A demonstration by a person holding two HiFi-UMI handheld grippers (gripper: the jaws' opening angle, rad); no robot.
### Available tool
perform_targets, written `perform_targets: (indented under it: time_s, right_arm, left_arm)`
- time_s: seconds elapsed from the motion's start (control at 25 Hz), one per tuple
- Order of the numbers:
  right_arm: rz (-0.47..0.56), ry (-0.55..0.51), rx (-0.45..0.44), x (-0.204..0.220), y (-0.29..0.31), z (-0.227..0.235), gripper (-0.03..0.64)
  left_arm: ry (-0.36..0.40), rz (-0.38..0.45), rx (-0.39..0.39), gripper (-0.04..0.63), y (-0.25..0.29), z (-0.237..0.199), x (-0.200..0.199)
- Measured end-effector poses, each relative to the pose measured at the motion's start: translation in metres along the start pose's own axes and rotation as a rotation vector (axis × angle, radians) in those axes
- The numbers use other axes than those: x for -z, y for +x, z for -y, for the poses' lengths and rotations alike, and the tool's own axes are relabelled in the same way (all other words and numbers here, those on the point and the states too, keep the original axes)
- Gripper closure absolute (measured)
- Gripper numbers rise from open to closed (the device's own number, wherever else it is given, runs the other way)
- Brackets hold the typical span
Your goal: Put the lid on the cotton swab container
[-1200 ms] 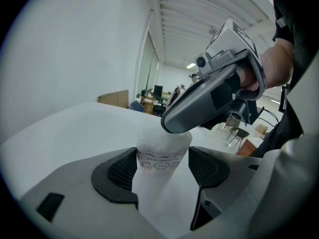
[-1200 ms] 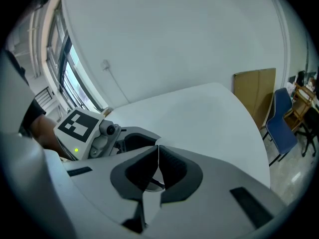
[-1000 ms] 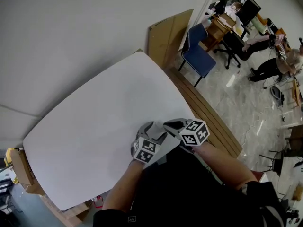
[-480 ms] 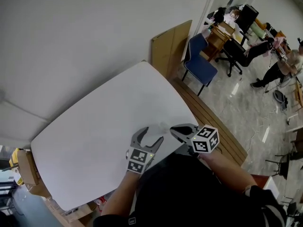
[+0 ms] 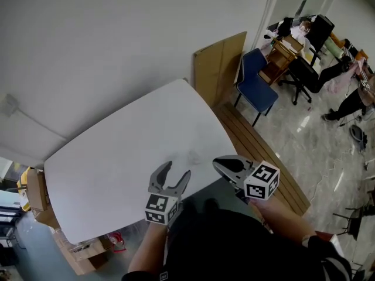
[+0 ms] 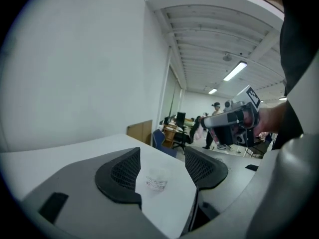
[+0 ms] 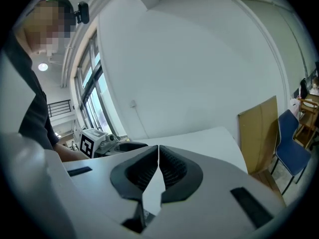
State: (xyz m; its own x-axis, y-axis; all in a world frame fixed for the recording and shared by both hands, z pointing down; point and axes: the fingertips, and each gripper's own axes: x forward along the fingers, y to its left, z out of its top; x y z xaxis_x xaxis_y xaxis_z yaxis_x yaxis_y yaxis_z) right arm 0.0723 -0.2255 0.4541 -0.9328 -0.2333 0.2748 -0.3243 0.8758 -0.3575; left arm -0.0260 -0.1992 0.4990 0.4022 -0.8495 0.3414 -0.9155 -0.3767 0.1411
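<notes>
- The container (image 6: 156,178) is tiny, see-through and hard to see. It stands on the white table (image 5: 111,157), on the side close to the person, and no gripper touches it.
- In the head view it is only a faint smudge. Its top is too small and blurry to tell if it is closed.
- The left gripper (image 6: 163,153) is wide open. Its jaws have just been closing a little, with nothing between them. The container only shows through the gap, farther off on the table.
- The right gripper (image 7: 158,151) is closed. Its jaws meet at the tips and there is nothing in them.
- Both grippers hang in the air by the table's close edge, side by side but apart.
- The jaws are dark grey with ribbed, bumpy pads. Each gripper has a cube with black and white squares.
- The table is smooth and flat with round corners. The person's dark top hides part of its close edge.
- A flat brown board (image 5: 220,63) stands by the wall past the table, with a blue chair (image 5: 258,89) beside it.
- Brown boxes (image 5: 35,192) peek out under the table's left end, partly hidden.
- People at the far desks are too small to make out.
</notes>
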Motion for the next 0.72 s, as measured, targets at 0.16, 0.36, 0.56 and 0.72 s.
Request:
perform_targets:
  time_s: [0.16,0.36,0.56,0.72]
  right_arm:
    - [0.054,-0.039,-0.056,-0.016,-0.038,-0.009,0.600]
    - [0.107,-0.096,-0.100,-0.040,-0.060,-0.023,0.600]
    - [0.172,-0.151,-0.115,-0.068,-0.071,-0.044,0.601]
    - [0.213,-0.185,-0.115,-0.088,-0.068,-0.058,0.601]
  left_arm:
    - [0.018,0.043,-0.087,0.316,-0.015,0.021,-0.019]
    - [0.036,0.119,-0.155,0.356,-0.046,0.036,-0.048]
    - [0.026,0.172,-0.205,0.397,-0.082,0.035,-0.074]
    - [0.006,0.190,-0.253,0.438,-0.107,0.017,-0.093]
